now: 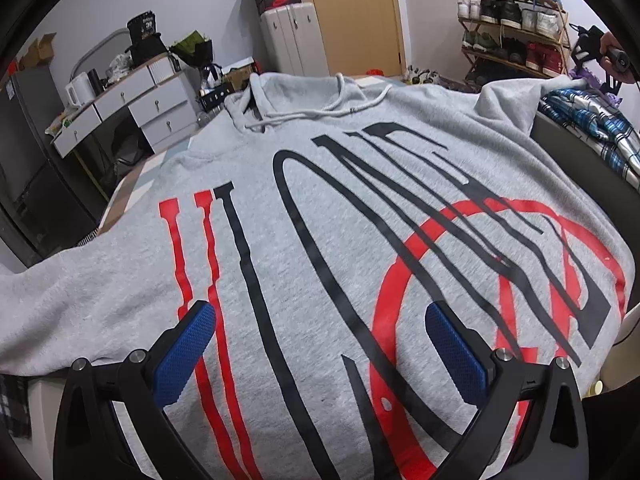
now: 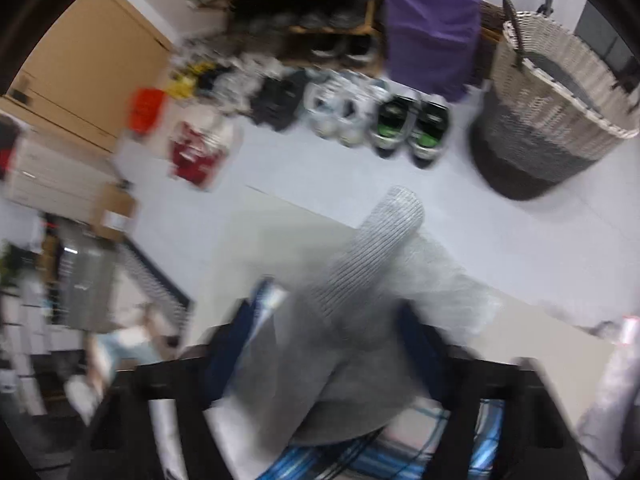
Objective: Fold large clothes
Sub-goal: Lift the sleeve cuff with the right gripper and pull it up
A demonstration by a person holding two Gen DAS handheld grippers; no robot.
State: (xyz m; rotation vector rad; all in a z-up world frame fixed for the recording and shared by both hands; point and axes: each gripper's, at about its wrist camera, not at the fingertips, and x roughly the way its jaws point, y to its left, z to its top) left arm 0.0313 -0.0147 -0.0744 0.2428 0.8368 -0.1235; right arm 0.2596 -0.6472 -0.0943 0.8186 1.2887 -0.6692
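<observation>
Grey hoodie (image 1: 320, 208) with black and red lettering; blue-checked cloth (image 1: 596, 128); blue-padded fingers (image 1: 188, 352).

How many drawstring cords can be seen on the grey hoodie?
2: both white cords hang from the grey printed hoodie's collar, one toward the left, one toward the right.

My right gripper (image 2: 332, 344) points down and the picture is blurry. A grey sleeve (image 2: 360, 300) with a ribbed cuff (image 2: 394, 216) lies between its blue pads (image 2: 224, 356). I cannot tell if the pads press on it. Under the sleeve I see blue plaid cloth (image 2: 404, 456). On the pale floor (image 2: 320, 176) sits a row of shoes (image 2: 360, 116). A big woven basket (image 2: 556, 112) stands at the right. A purple cloth (image 2: 432, 24) hangs over the wooden shoe rack (image 2: 304, 12).
</observation>
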